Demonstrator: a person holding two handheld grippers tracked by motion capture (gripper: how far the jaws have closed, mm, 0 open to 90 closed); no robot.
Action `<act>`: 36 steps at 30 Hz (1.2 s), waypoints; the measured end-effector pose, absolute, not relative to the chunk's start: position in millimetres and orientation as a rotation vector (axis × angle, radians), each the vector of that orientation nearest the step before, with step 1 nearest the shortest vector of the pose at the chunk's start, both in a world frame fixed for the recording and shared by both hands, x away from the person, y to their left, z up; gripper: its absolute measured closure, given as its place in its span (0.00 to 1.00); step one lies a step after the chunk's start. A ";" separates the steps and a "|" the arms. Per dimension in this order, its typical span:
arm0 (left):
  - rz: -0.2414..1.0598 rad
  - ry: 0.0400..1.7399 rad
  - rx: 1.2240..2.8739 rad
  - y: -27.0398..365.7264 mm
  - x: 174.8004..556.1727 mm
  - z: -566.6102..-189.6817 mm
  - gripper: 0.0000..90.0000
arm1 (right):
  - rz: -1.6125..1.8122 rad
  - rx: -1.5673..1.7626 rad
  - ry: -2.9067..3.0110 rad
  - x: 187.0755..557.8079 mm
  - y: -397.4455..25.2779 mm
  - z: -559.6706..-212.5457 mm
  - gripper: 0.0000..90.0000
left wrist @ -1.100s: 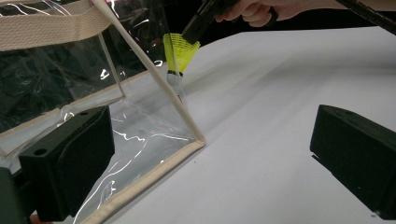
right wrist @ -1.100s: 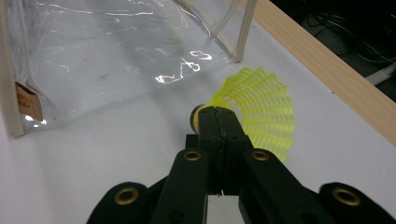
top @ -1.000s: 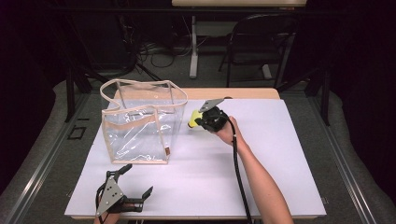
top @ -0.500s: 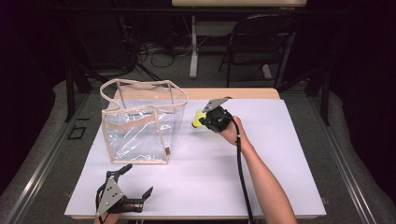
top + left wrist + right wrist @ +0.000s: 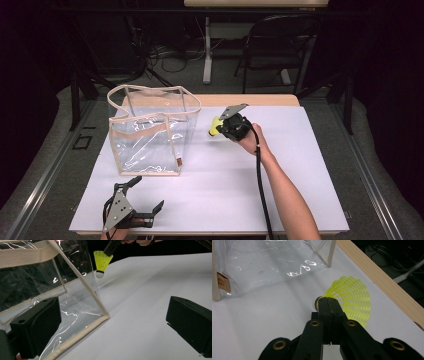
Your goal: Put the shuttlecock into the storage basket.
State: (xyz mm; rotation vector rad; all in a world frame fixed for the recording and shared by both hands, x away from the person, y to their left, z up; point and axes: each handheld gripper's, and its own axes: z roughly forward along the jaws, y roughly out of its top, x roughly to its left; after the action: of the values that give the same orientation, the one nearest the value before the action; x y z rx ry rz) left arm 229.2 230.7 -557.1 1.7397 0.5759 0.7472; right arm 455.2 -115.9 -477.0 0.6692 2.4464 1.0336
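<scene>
Carrying a yellow shuttlecock toward the clear bag

Idling at 7 o'clock, spread wide and holding nothing: left gripper [image 5: 142,209]. Farther up, just at 3 o'clock of the clear bag [image 5: 150,131], pinching the shuttlecock [image 5: 216,126] by its mesh skirt above the white table [image 5: 300,165]: right gripper [image 5: 327,303]. Possibly risking a crushed skirt, a slip, or clipping the bag's rim.

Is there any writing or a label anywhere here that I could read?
Small brown tag on the clear plastic tote bag with beige trim: it bears print, too blurred to read.
Yellow mesh shuttlecock held in the right gripper: no writing shows.
No other text is legible.
</scene>
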 end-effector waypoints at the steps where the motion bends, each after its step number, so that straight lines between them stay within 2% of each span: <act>1: 0.746 0.576 1.740 230.6 229.2 -557.1 0.00 | 1.035 0.669 2.443 455.1 -116.0 -476.9 1.00; 36: 0.738 0.577 1.740 229.4 230.0 -557.6 0.00 | 1.003 0.686 2.406 448.6 -132.8 -451.3 1.00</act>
State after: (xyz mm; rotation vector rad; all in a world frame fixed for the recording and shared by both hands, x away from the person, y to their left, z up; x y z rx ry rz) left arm 230.0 229.4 -557.6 1.7397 0.5774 0.7382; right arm 448.6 -132.8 -451.3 0.6858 2.4055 1.0028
